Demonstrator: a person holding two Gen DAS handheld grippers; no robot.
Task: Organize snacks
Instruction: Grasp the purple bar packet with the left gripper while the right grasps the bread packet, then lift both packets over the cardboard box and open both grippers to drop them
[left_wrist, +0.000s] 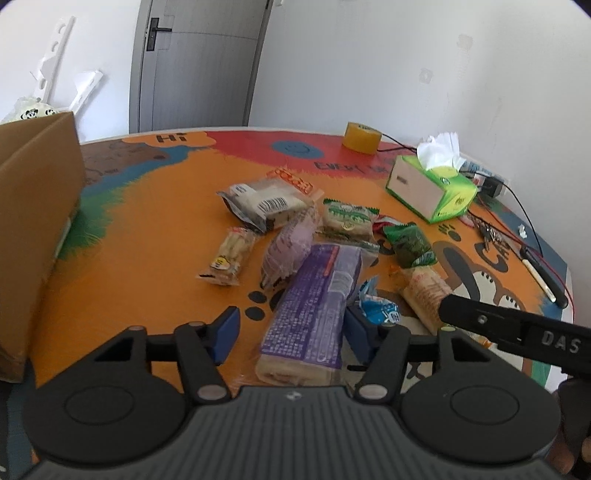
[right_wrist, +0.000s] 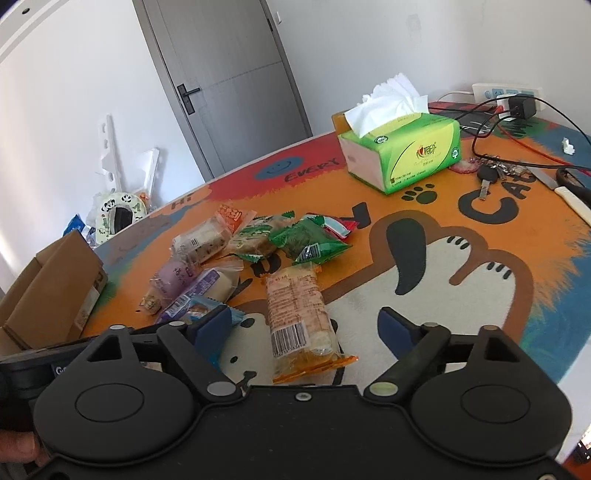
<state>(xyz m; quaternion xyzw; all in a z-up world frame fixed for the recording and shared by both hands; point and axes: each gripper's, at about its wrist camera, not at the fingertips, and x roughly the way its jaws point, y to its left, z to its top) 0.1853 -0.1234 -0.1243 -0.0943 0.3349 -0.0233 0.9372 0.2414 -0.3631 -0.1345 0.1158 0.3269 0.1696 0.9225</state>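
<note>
A heap of wrapped snacks lies on the colourful round table (left_wrist: 147, 229). My left gripper (left_wrist: 291, 328) is open. A long purple packet (left_wrist: 314, 302) lies between its blue pads (left_wrist: 227, 328), with a gap on the left side. A small blue packet (left_wrist: 380, 308) lies by the right pad. My right gripper (right_wrist: 304, 326) is open too, straddling an orange-wrapped biscuit packet (right_wrist: 299, 317) without touching it. The same biscuit packet (left_wrist: 424, 291) shows in the left wrist view, beneath the right gripper's black finger (left_wrist: 517, 328). Green packets (right_wrist: 306, 240) and a pale bread pack (left_wrist: 266, 203) lie farther back.
An open cardboard box (left_wrist: 37, 221) stands at the table's left edge. A green tissue box (right_wrist: 402, 151), a yellow tape roll (left_wrist: 362, 136), keys (right_wrist: 487, 173), cables, a charger (right_wrist: 519, 107) and a pen (left_wrist: 543, 277) occupy the far right. A grey door (left_wrist: 199, 66) is behind.
</note>
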